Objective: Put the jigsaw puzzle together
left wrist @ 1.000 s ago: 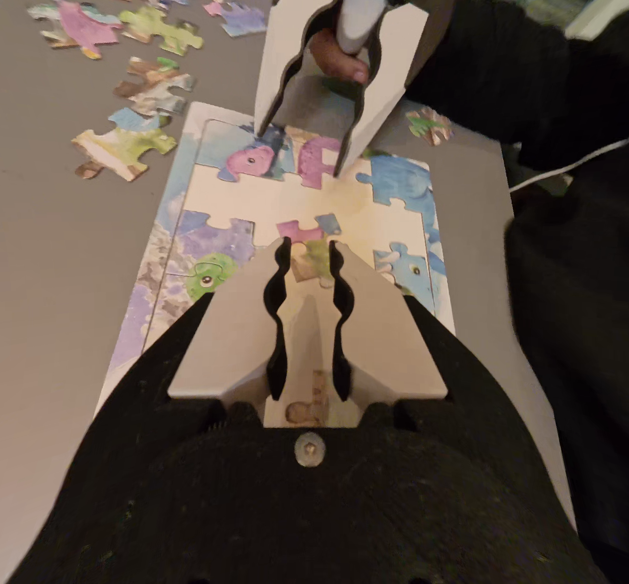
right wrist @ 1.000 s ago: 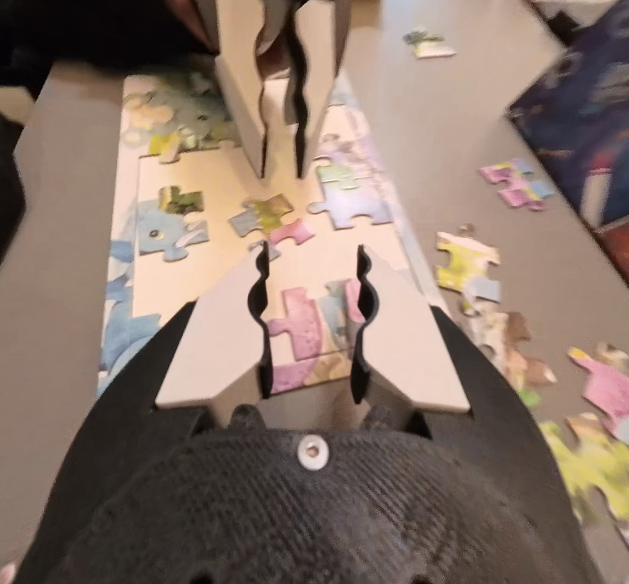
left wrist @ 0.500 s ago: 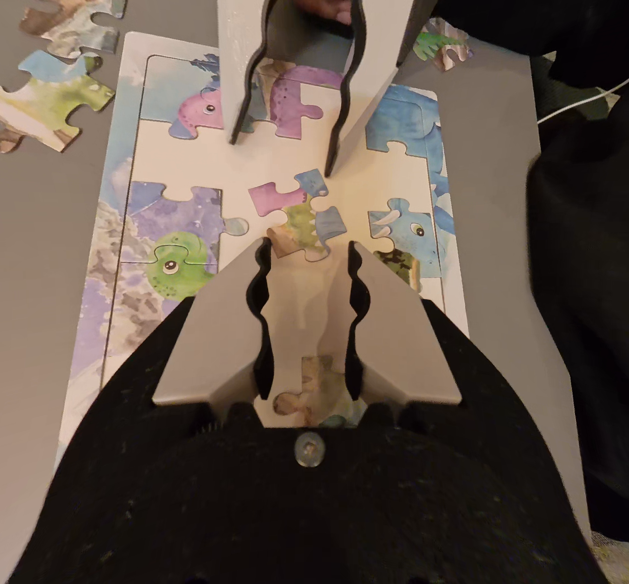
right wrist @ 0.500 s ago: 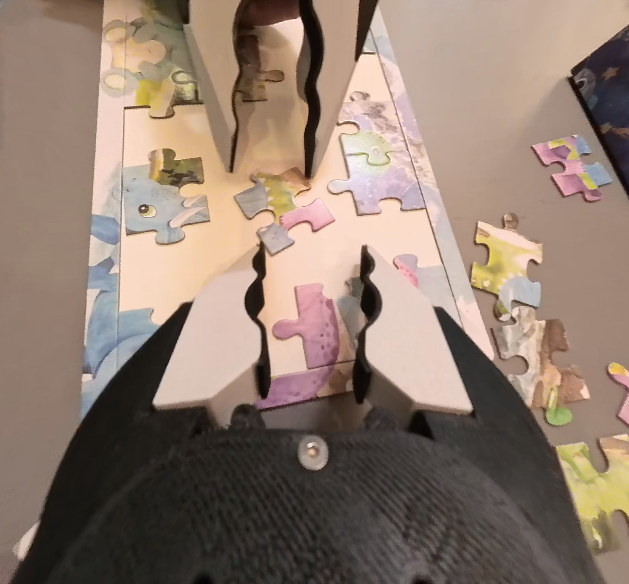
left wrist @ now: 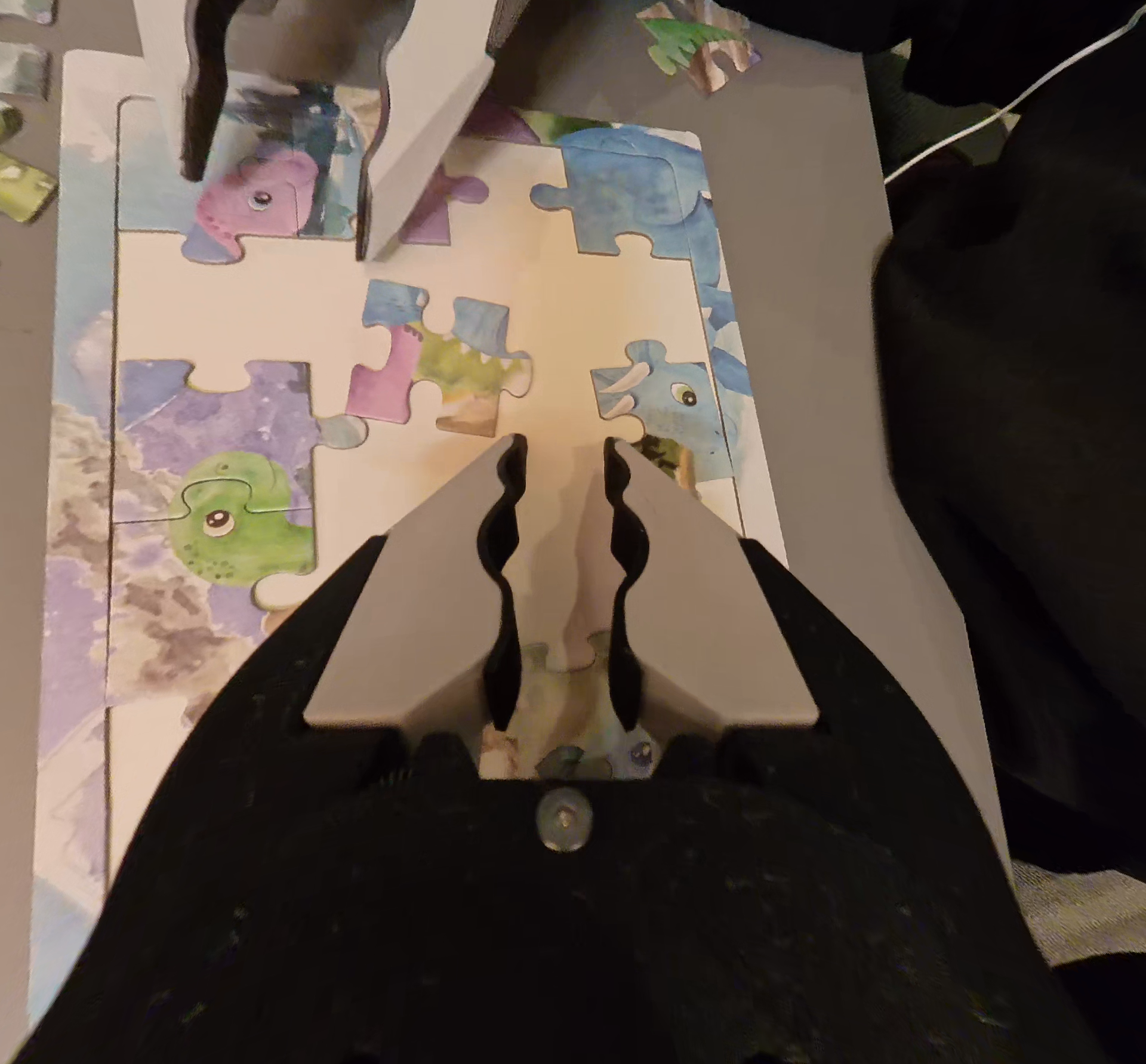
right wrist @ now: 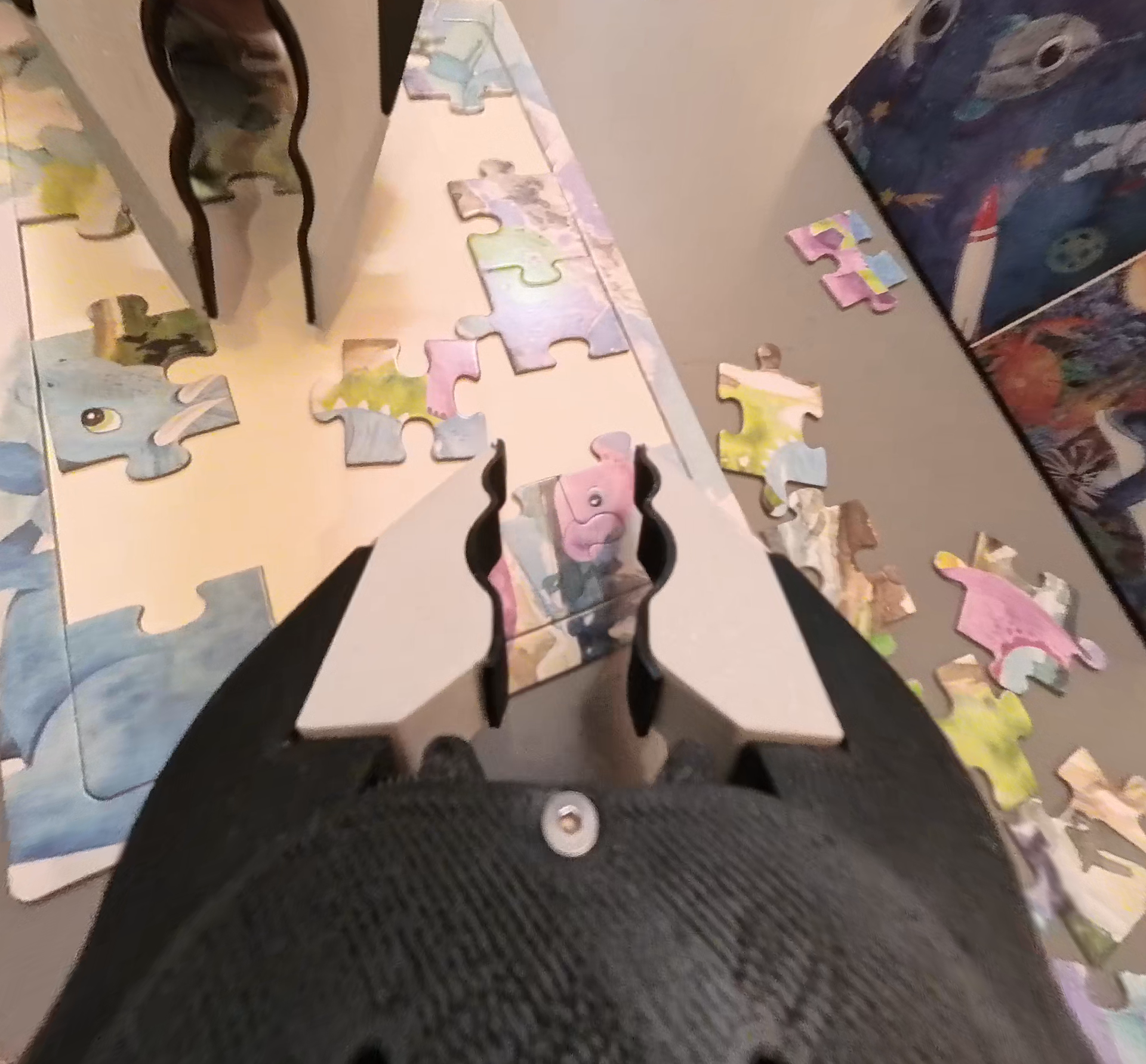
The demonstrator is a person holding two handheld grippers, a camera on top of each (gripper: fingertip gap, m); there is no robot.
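Hovering over a puzzle tray [left wrist: 87,315] on a grey surface [left wrist: 806,265]: left tool [left wrist: 563,442] and right tool [right wrist: 565,450], both gaping and holding nothing. Lying loose mid-tray: a pink, green and blue piece [left wrist: 441,361]. Scattered beside the tray: spare pieces [right wrist: 772,433].

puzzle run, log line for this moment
left gripper: open, empty | right gripper: open, empty | loose piece: mid tray, unjoined
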